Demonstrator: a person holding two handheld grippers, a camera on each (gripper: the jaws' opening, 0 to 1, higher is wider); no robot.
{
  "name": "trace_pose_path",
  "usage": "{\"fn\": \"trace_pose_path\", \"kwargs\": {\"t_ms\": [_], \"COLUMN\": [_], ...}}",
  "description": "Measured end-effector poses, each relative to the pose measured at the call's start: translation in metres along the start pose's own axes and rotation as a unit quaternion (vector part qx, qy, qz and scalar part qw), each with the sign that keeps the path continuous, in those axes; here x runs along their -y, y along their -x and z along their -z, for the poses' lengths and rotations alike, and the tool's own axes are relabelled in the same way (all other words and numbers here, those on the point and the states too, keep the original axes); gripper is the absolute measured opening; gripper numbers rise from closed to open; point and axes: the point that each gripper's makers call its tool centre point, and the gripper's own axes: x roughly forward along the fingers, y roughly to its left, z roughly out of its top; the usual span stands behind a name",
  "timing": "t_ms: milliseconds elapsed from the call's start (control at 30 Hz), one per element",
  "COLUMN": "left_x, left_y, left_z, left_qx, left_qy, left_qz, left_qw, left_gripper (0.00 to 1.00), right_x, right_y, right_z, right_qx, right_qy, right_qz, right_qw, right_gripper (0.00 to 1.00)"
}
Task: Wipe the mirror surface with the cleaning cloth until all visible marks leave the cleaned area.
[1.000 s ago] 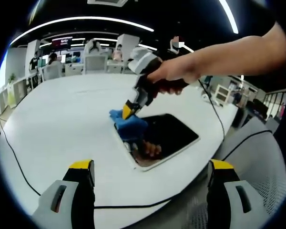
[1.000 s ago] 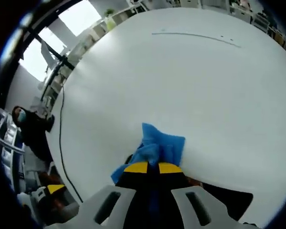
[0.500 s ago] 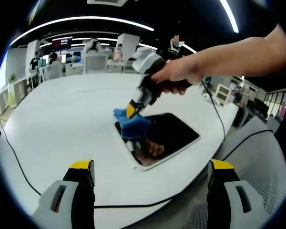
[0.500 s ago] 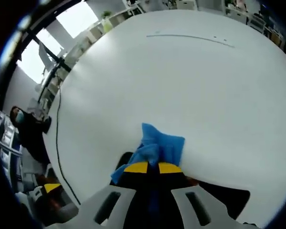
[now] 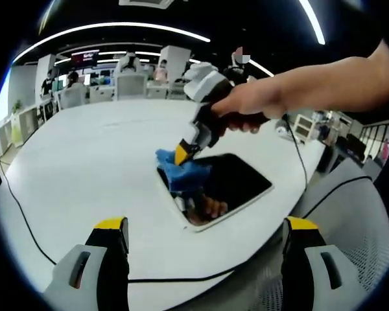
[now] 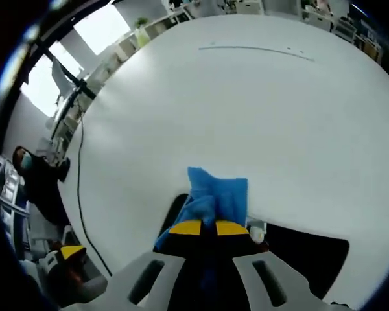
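**Wiping under way at the mirror's near corner**

The cleaning cloth [image 5: 181, 176] is pinched between the pressed-together jaws of the right gripper [image 5: 181, 154] and is pressed onto the mirror [image 5: 236, 178] directly beneath its tips. Most of the glass ahead is judged still unwiped; marks cannot be made out. The left gripper [image 5: 206, 227] is held spread and empty, well back. No containers are seen.

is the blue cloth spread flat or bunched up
Bunched up. The right claw is shut on the blue cloth, which rises in crumpled folds at the mirror's edge.
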Motion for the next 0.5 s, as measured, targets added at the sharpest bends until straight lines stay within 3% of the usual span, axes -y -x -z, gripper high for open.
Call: {"fn": "trace_pose_path", "kwargs": {"t_ms": [500], "left_x": [-0.001], "left_y": [0.001], "left_z": [-0.001], "left_qx": [0.003], "left_qy": [0.001], "left_qz": [-0.004], "left_qw": [1.0000], "left_gripper": [0.99], "right_x": [-0.022], "right_y": [0.016], "right_z": [0.046], "right_qx": [0.007], "right_qy": [-0.003], "right_qz": [-0.006], "right_qw": [1.0000], "right_gripper": [0.00]}}
